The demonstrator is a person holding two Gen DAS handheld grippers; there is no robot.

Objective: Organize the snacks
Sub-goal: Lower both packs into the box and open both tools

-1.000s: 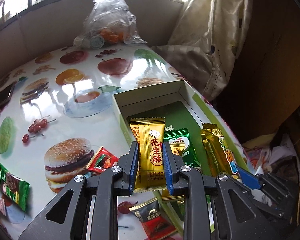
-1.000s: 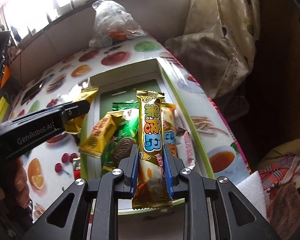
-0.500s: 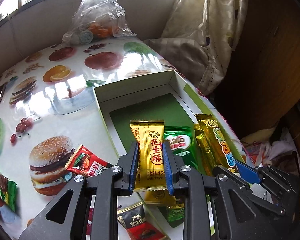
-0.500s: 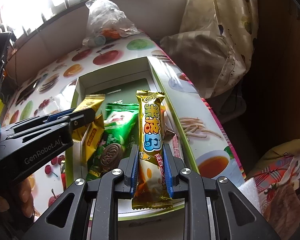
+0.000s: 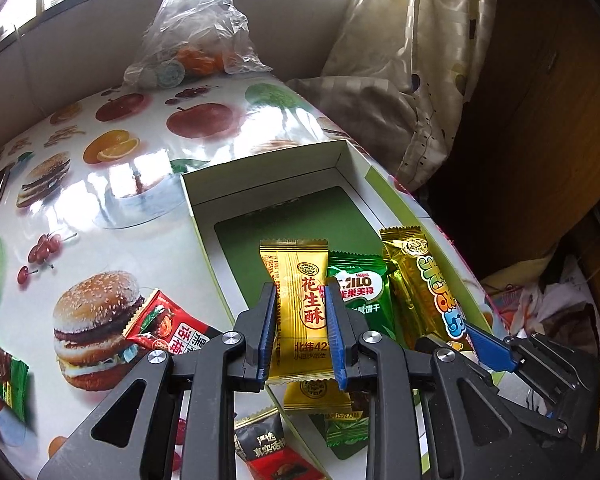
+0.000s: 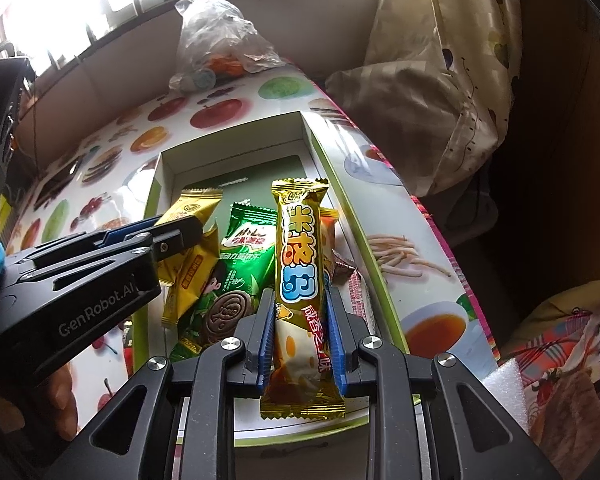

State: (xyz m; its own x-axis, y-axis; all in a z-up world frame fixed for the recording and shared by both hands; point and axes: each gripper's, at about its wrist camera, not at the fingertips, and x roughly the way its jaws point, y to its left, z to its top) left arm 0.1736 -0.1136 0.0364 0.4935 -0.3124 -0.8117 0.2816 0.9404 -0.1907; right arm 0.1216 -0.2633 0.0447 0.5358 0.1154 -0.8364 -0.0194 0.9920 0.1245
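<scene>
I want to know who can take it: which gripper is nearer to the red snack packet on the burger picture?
Left. The left gripper hangs just right of the red snack packet; the right gripper is beyond it, over the box's far side.

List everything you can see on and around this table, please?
box: one, white with green floor, open on the table
peanut candy: one, gold, held over the box
rice bar: one, gold with blue letters, held over the box
green biscuit packet: one, lying in the box
red packet: one, on the table left of the box
plastic bag: one, clear, far table edge
tablecloth: one, white with food prints
curtain: one, cream, right
left tool: black, blue pads, gripping the peanut candy
right tool: black, blue pads, gripping the rice bar
</scene>
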